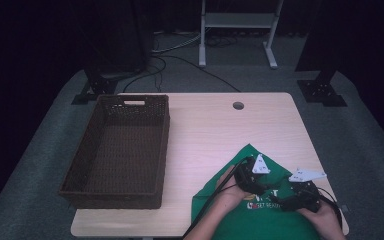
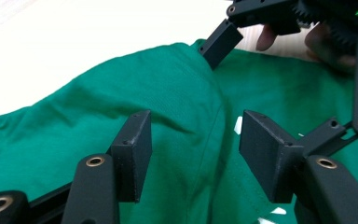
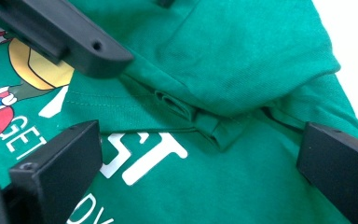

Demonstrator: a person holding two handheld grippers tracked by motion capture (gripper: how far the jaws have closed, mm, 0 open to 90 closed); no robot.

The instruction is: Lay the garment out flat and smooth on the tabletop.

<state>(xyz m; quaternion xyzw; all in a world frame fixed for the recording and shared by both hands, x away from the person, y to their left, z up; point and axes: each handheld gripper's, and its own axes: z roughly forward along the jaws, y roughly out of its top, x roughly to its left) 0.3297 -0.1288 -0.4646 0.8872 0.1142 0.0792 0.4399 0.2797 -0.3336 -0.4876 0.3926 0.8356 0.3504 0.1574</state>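
Observation:
A green T-shirt (image 1: 265, 222) with white lettering and a cartoon print lies crumpled at the table's front right. My left gripper (image 1: 260, 184) hovers low over it, and in the left gripper view its jaws (image 2: 196, 158) stand apart on either side of a raised fold of the shirt (image 2: 168, 93) without pressing it. My right gripper (image 1: 286, 200) sits just to the right, its tips facing the left one. The right gripper (image 3: 200, 172) is wide open above the shirt's (image 3: 242, 65) bunched hem and print. One left gripper's jaw reaches in at the top left there.
A long brown wicker basket (image 1: 165, 135) stands on the left half of the light wooden table (image 1: 220, 130). A cable hole (image 1: 238, 105) is near the far edge. Beyond the table are grey carpet, cables and stand legs.

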